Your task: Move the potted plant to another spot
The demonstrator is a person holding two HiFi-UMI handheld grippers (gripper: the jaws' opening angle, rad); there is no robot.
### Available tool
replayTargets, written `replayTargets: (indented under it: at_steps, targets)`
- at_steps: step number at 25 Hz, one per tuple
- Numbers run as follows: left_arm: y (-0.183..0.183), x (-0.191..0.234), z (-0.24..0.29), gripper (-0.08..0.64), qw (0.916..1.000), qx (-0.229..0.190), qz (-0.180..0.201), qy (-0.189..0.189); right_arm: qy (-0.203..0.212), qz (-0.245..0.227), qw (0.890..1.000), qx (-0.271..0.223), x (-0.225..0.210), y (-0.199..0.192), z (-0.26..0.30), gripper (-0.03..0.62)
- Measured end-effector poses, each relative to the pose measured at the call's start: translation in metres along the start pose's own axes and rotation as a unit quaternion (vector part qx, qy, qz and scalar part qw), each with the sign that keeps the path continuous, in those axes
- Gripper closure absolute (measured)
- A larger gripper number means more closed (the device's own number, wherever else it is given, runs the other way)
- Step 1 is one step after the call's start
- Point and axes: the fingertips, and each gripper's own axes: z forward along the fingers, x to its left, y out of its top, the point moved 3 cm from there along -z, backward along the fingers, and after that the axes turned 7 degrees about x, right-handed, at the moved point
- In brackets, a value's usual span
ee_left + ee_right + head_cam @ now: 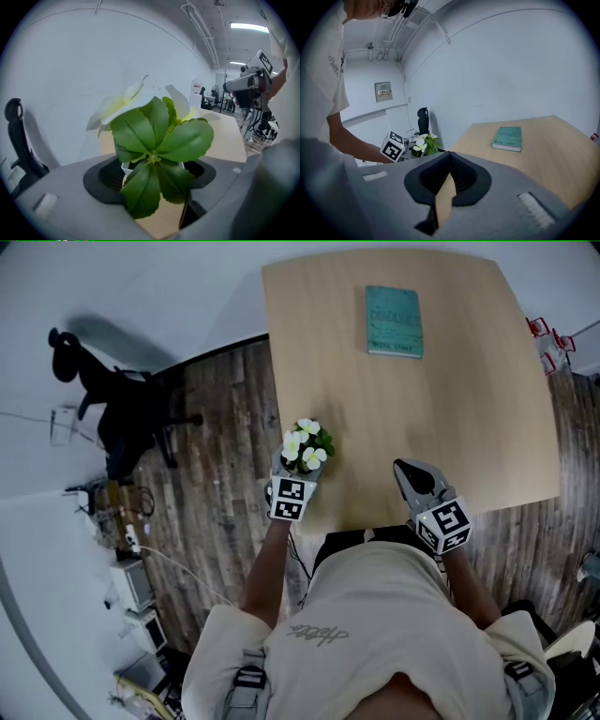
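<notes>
1. One potted plant (307, 446). I pinch its white pot between the jaws of my left gripper (299, 470), and it is at the near left edge of the table (450, 418). I cannot tell whether the base touches the wood.
2. Two grippers, each with one marker cube. My right gripper (407, 472) is over the table's near edge, well apart from the plant. Its jaws are pressed together at the tips with nothing between them.
3. One teal book (394, 321) lies flat on the far part of the table, alone.
4. One black office chair (122, 404) stands on the wood floor to the left of the table.
5. Only the head view shows both tools at once, and three white blooms from above.
6. Only the left gripper view shows the pot's rim wedged between the black pads (101, 176), under broad green leaves.
7. Only the right gripper view shows the meeting of my right jaws. It also shows the left cube (393, 146) just beside the plant, from the side.
</notes>
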Motion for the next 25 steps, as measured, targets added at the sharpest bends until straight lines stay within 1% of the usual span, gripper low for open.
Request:
replayTargets:
  at_steps: [4,9,11,15,19,25]
  targets:
    - [0.002,0.005,-0.027,0.199,0.9986,-0.003,-0.036,0.038,0.021,-0.015,1.000,-0.012,-0.001,0.010,0.002,0.589]
    - [0.017,0.002,-0.049,0.199,0.9962,-0.010,-0.049,0.071,0.041,-0.028,0.998,-0.025,-0.012,0.019,0.002,0.589]
    - [0.022,-0.002,-0.056,0.199,0.9954,-0.007,-0.058,0.076,0.049,-0.028,0.998,-0.029,-0.015,0.020,0.000,0.589]
    - [0.034,-0.009,-0.062,0.199,0.9932,-0.019,-0.077,0.085,0.062,-0.025,0.997,-0.031,-0.020,0.015,-0.003,0.589]
    - [0.041,-0.021,-0.057,0.199,0.9931,-0.026,-0.074,0.087,0.057,-0.022,0.998,-0.026,-0.033,0.002,-0.005,0.589]
    - [0.046,-0.036,-0.055,0.199,0.9952,-0.036,-0.058,0.070,0.034,-0.018,0.999,-0.026,-0.039,-0.008,-0.017,0.589]
